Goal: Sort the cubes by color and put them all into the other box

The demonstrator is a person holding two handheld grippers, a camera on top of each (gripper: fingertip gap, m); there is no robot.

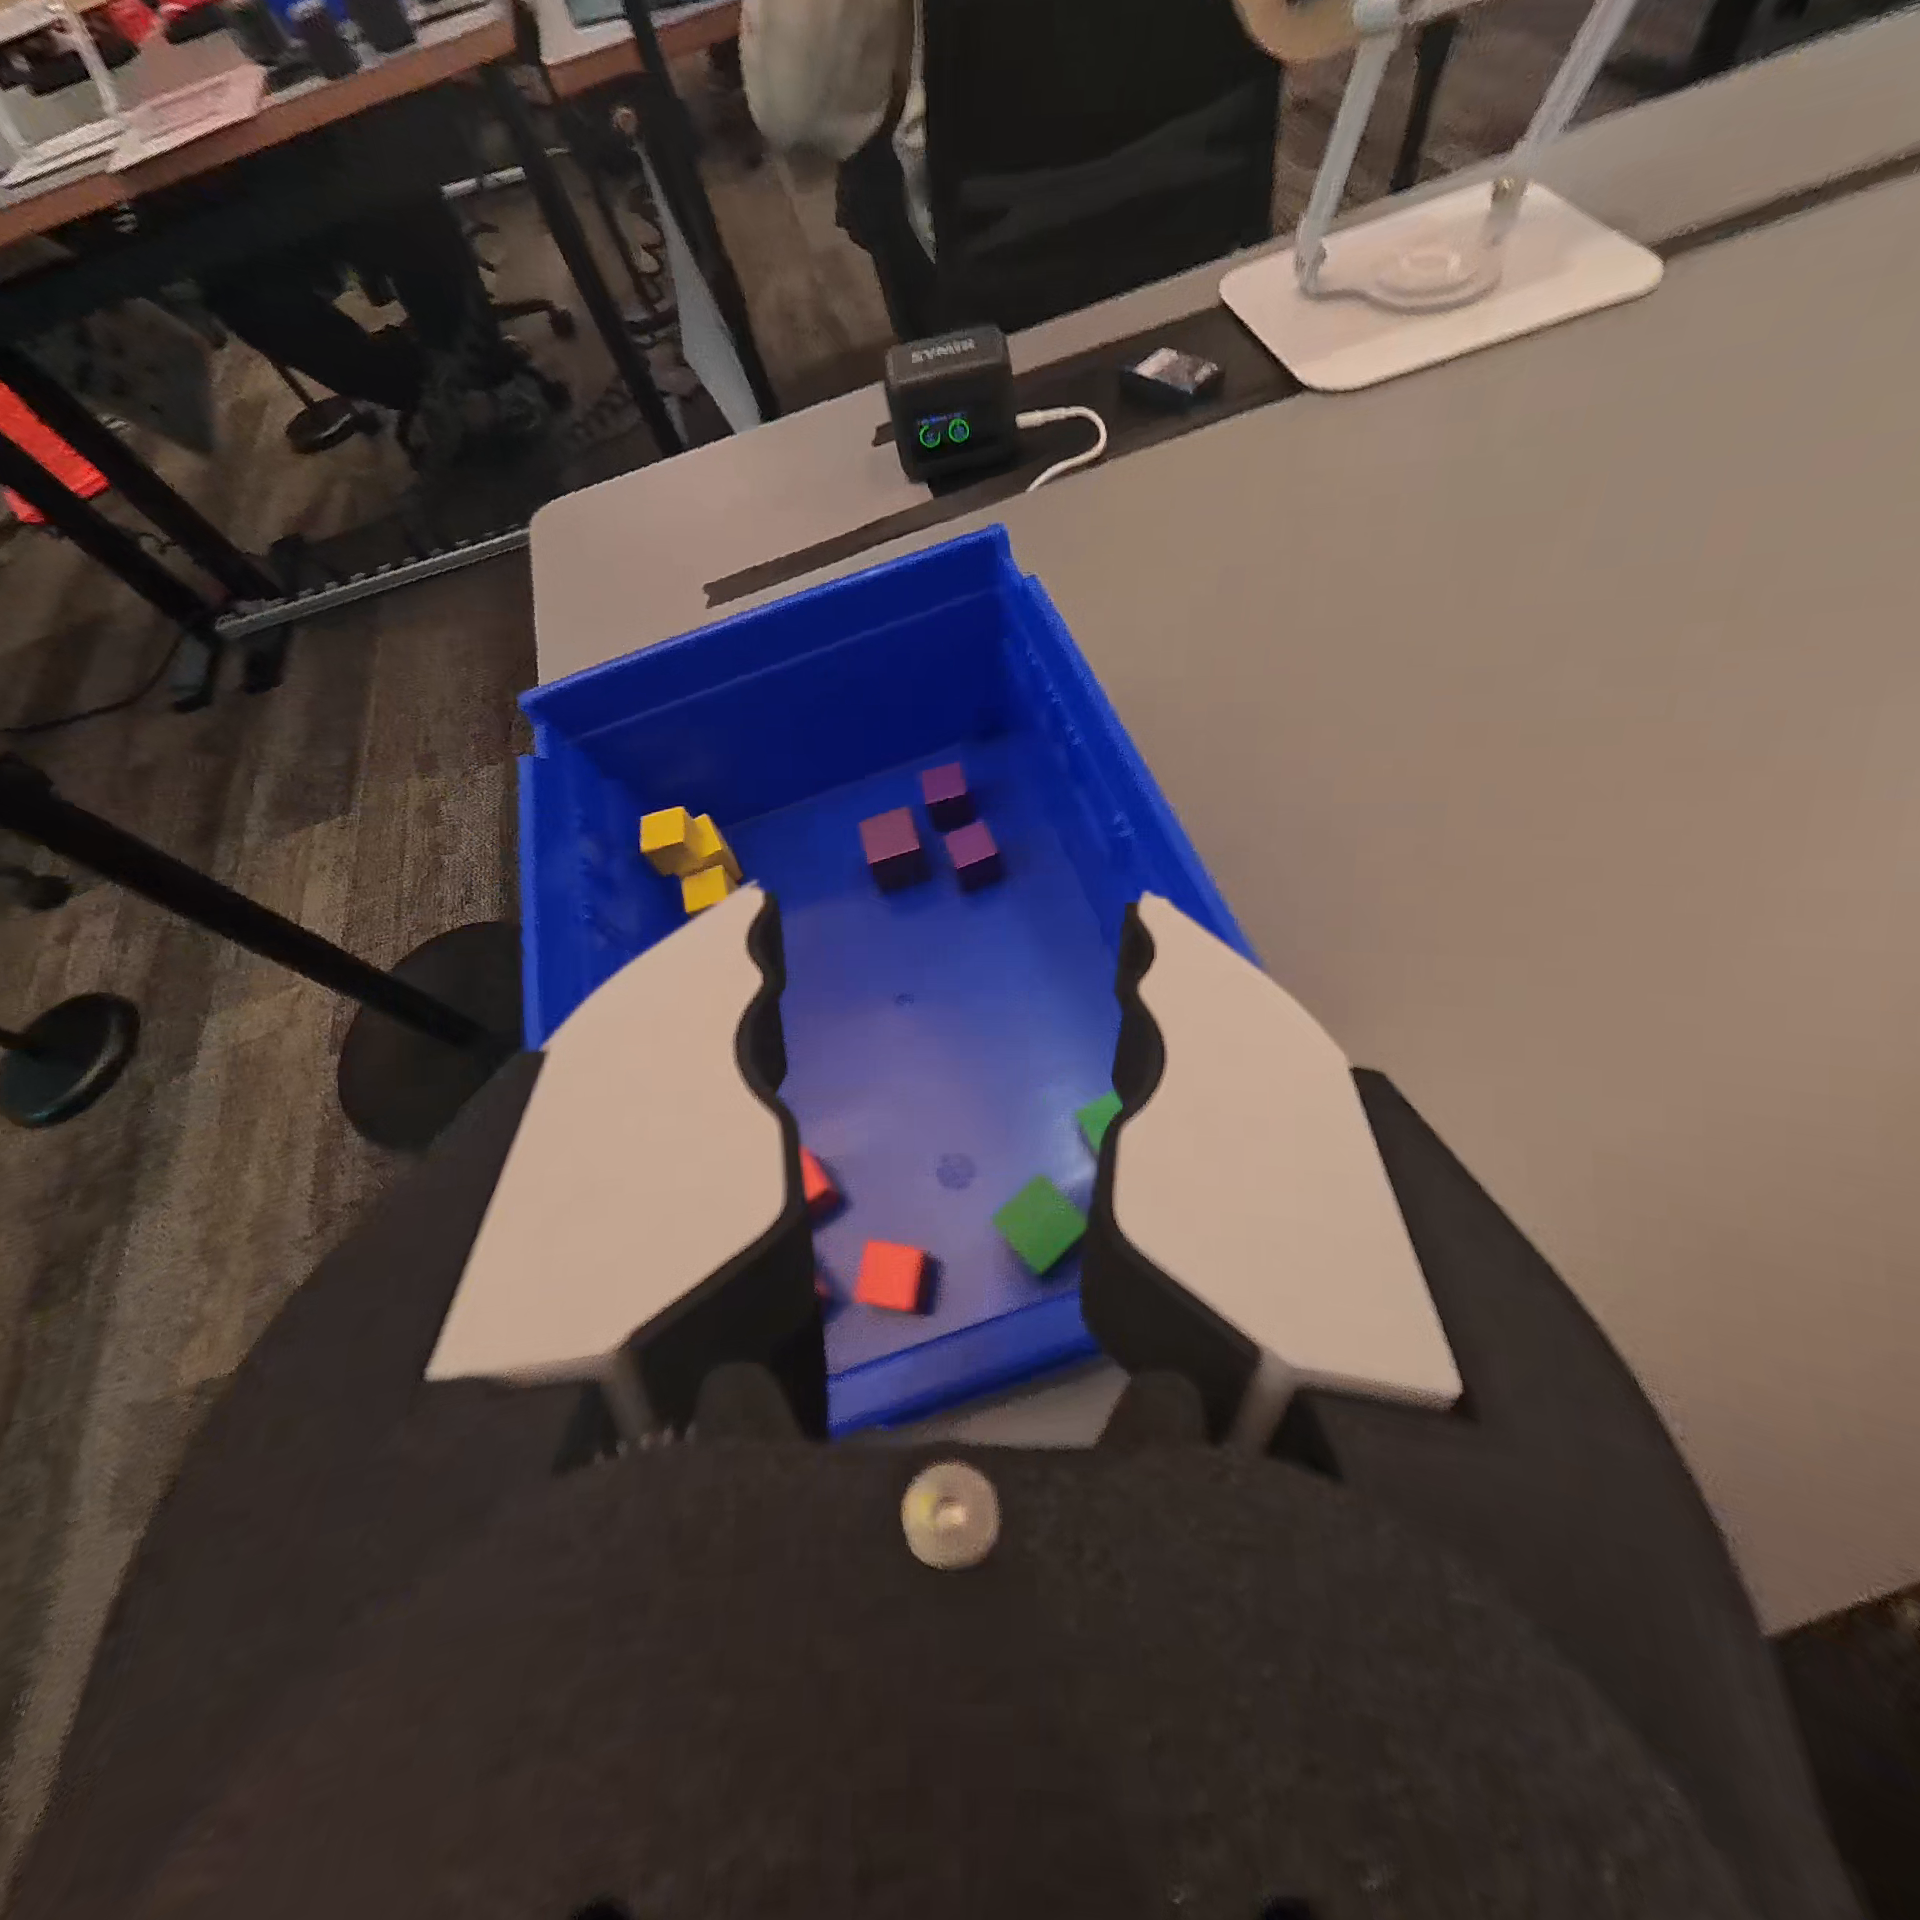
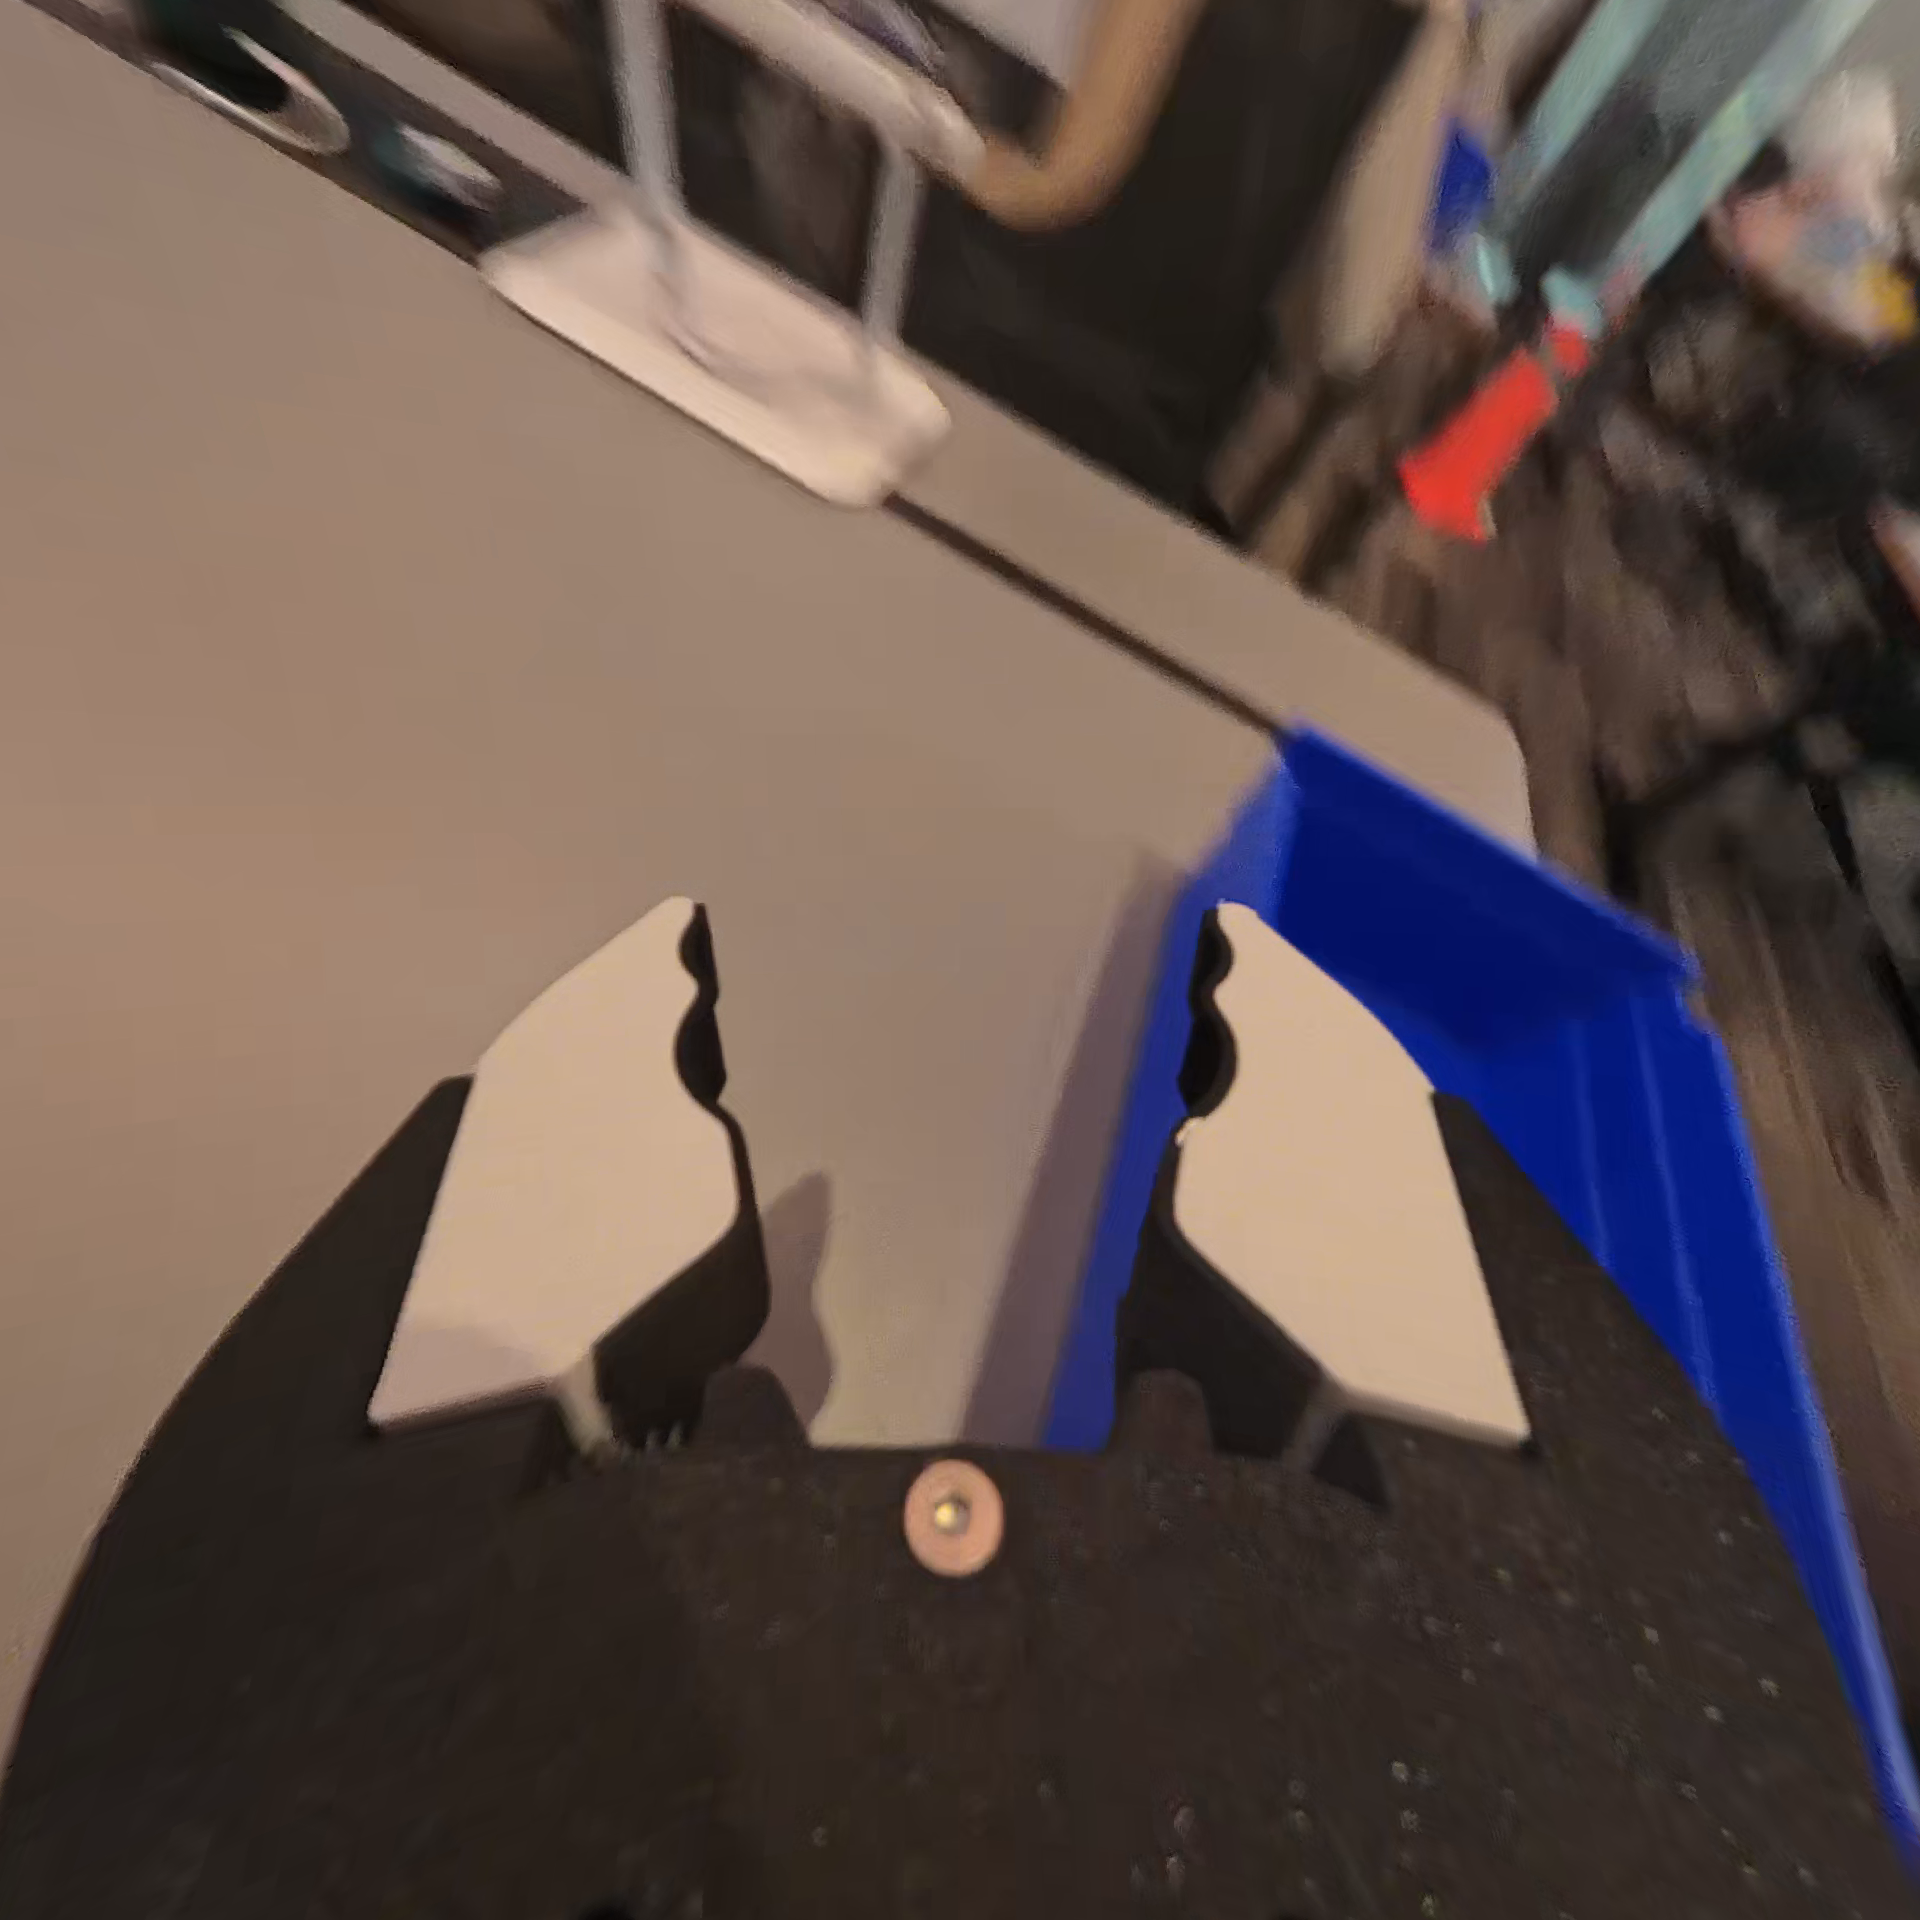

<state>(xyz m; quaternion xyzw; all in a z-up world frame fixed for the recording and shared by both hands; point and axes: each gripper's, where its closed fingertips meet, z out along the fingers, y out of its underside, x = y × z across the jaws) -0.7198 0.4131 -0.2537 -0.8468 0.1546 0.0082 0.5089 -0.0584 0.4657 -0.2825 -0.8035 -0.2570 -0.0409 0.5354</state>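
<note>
Cubes (image 1: 891, 847) grouped by color in blue box (image 1: 790, 665), long axis away from left gripper (image 1: 945, 914); both grippers' jaws wide, empty.

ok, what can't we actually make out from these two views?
- Left wrist view: the left gripper fingers cover part of the blue box floor, so the red cubes and green cubes can't be fully counted.
- Right wrist view: motion blur; the box interior is hidden by its wall and the right gripper.
- A second box shows in neither view.
</note>
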